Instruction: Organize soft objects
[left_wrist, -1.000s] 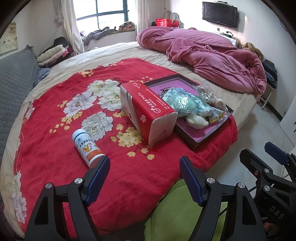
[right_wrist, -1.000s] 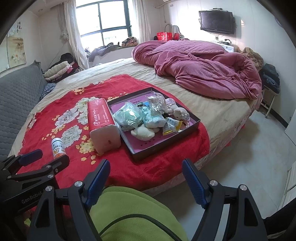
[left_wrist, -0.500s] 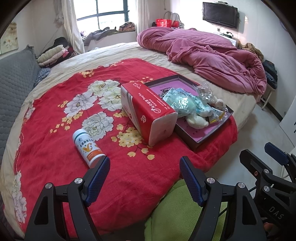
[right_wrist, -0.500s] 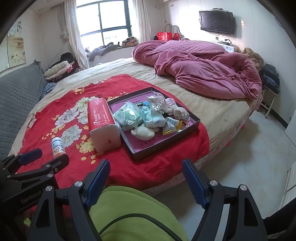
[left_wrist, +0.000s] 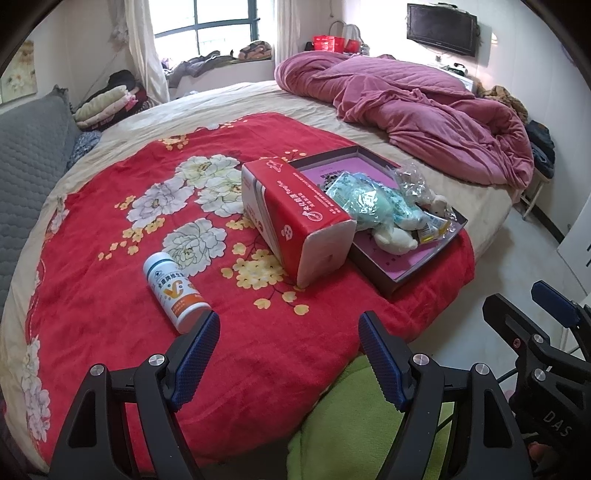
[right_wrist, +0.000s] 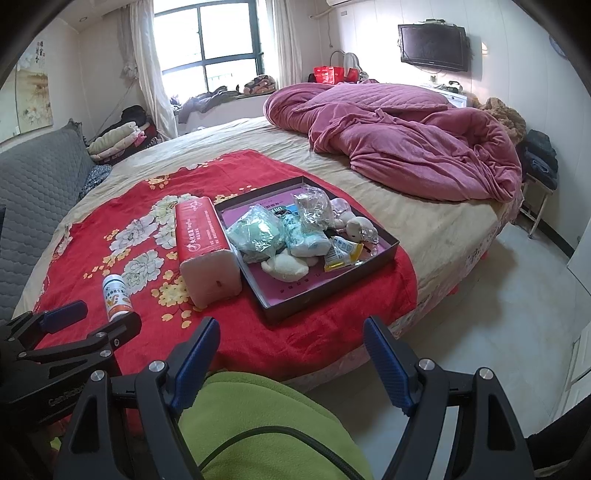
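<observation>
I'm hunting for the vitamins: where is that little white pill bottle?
The white pill bottle lies on its side on the red flowered blanket, left of the red tissue pack and just ahead of the left tongs.

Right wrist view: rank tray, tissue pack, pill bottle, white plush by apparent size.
1. tray
2. tissue pack
3. white plush, partly hidden under bags
4. pill bottle
The last two look close; order unsure.
</observation>
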